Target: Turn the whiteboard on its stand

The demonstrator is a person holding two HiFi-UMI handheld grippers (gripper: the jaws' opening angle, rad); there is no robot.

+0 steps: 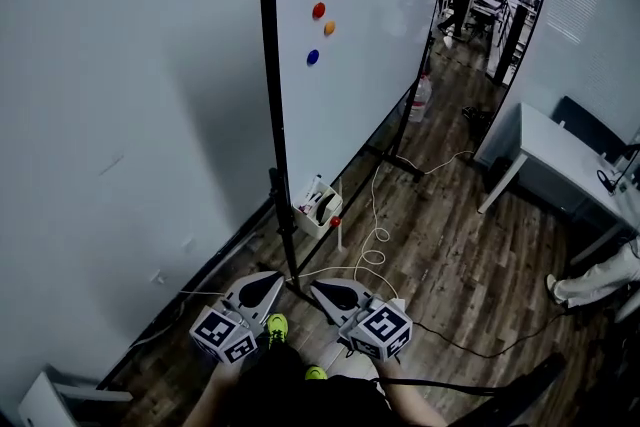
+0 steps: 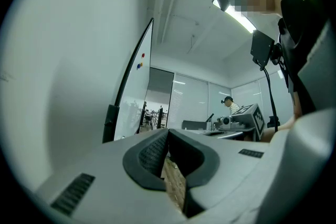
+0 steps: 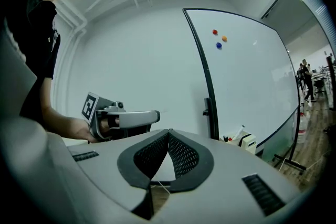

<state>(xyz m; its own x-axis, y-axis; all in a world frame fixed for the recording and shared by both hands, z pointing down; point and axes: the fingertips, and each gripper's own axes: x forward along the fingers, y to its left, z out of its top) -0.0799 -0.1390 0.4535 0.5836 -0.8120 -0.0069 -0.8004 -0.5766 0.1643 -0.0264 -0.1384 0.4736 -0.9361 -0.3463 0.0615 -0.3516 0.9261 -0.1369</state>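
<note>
The whiteboard (image 1: 360, 45) stands on its black wheeled stand, edge-on to me, with its near black post (image 1: 272, 115) running down to the floor. Red, orange and blue magnets (image 1: 318, 11) stick to its face. My left gripper (image 1: 268, 283) and right gripper (image 1: 320, 291) are held side by side low in the head view, just short of the post's foot, touching nothing. Both are shut and empty. In the right gripper view the post (image 3: 206, 86) rises ahead beyond the right gripper (image 3: 168, 133), with the left gripper (image 3: 156, 116) at its left. The left gripper view shows the board (image 2: 134, 94) ahead of the left gripper (image 2: 168, 131).
A grey wall (image 1: 120, 115) runs close along the left. A white marker tray (image 1: 320, 206) hangs low on the stand, and a white cable (image 1: 376, 235) loops on the wood floor. A desk (image 1: 560, 150) and a person's leg (image 1: 600, 280) are at the right. People stand far back.
</note>
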